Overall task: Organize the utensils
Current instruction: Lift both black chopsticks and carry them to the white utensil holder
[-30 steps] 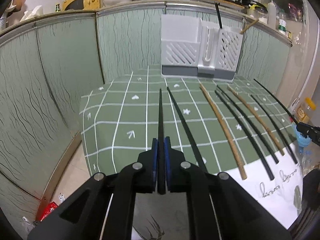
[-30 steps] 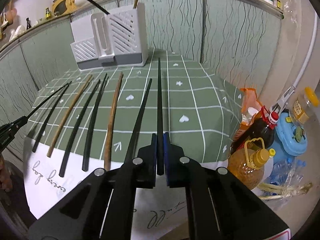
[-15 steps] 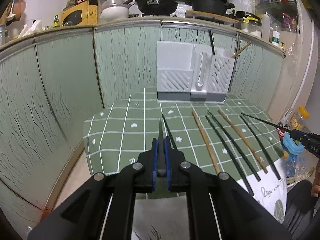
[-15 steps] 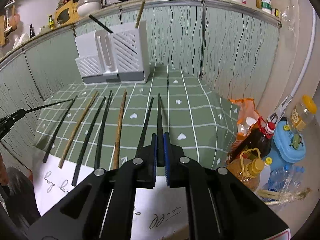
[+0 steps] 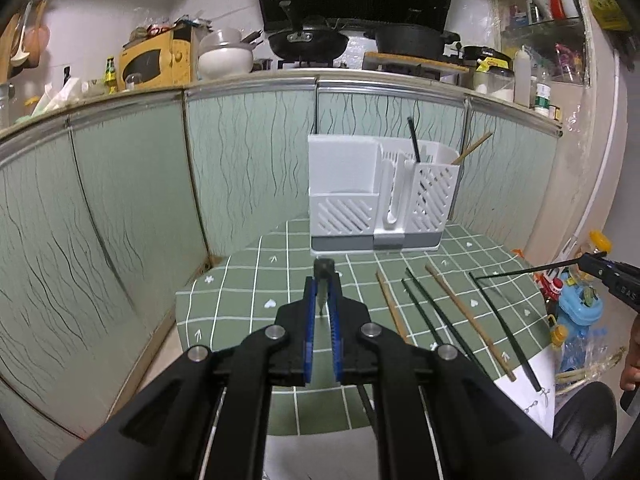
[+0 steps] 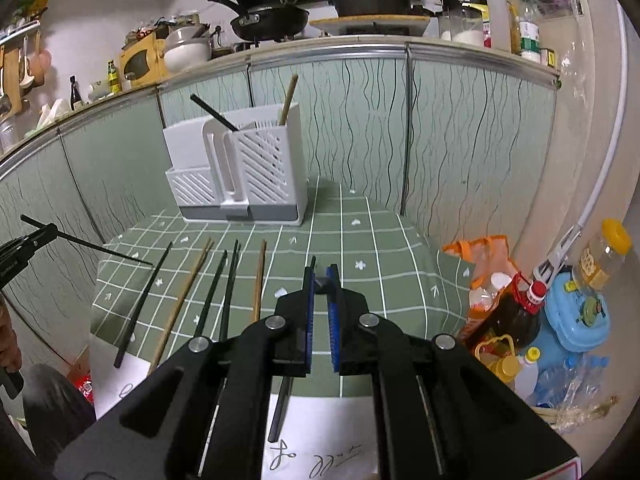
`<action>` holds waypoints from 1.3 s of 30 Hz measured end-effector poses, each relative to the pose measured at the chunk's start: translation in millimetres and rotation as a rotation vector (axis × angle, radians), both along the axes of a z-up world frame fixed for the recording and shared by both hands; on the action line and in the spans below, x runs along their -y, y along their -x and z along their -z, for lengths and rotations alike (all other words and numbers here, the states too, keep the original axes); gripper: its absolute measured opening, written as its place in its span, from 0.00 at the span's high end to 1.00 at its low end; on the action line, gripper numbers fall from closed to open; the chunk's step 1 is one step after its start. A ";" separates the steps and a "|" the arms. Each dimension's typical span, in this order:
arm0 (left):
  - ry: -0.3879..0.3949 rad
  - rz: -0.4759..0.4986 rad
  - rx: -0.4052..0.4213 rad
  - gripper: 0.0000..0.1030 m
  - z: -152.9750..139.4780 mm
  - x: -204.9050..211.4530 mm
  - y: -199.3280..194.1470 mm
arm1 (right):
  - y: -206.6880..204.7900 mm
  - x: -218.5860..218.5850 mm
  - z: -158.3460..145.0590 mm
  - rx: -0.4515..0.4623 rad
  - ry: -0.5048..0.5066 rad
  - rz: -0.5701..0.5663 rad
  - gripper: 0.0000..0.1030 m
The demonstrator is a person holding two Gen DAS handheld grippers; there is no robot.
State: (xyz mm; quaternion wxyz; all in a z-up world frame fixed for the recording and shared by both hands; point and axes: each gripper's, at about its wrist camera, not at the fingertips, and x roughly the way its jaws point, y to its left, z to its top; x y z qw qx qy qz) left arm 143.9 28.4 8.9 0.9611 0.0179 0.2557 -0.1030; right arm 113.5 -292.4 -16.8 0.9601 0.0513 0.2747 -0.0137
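Chopsticks, thin black and brown wooden sticks, lie in a row on the green checked tablecloth [image 5: 248, 292]. My left claw [image 5: 322, 300] is clenched on one black chopstick [image 5: 323, 270], seen end-on above the cloth. To its right the loose sticks [image 5: 436, 312] rest side by side, well short of the white slatted utensil holder [image 5: 380, 200]. My right claw [image 6: 321, 276] pinches another black chopstick [image 6: 321, 282], also aloft. They look light, stiff and smooth, likely to pivot or slip; I judge a hold nearer mid-length steadier.

Both wrist views look down over the green tablecloth [image 5: 240, 296] toward the rack [image 6: 240, 168]
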 end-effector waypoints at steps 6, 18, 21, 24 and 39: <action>0.006 0.015 0.026 0.94 -16.1 4.0 1.3 | 0.0 -0.1 -14.9 0.027 0.004 -0.005 0.94; 0.006 0.045 0.016 0.94 -36.6 12.8 -12.2 | -8.0 0.5 -45.4 0.060 0.024 -0.029 0.94; -0.005 0.060 0.010 0.94 -44.4 18.6 -18.0 | -10.4 0.2 -56.8 0.070 0.026 -0.042 0.94; -0.004 0.083 0.013 0.94 -54.1 26.6 -23.4 | -14.1 0.7 -68.5 0.076 0.021 -0.054 0.94; 0.033 0.182 0.070 0.94 -116.3 78.1 -51.7 | -48.5 1.8 -134.4 0.107 0.007 -0.090 0.94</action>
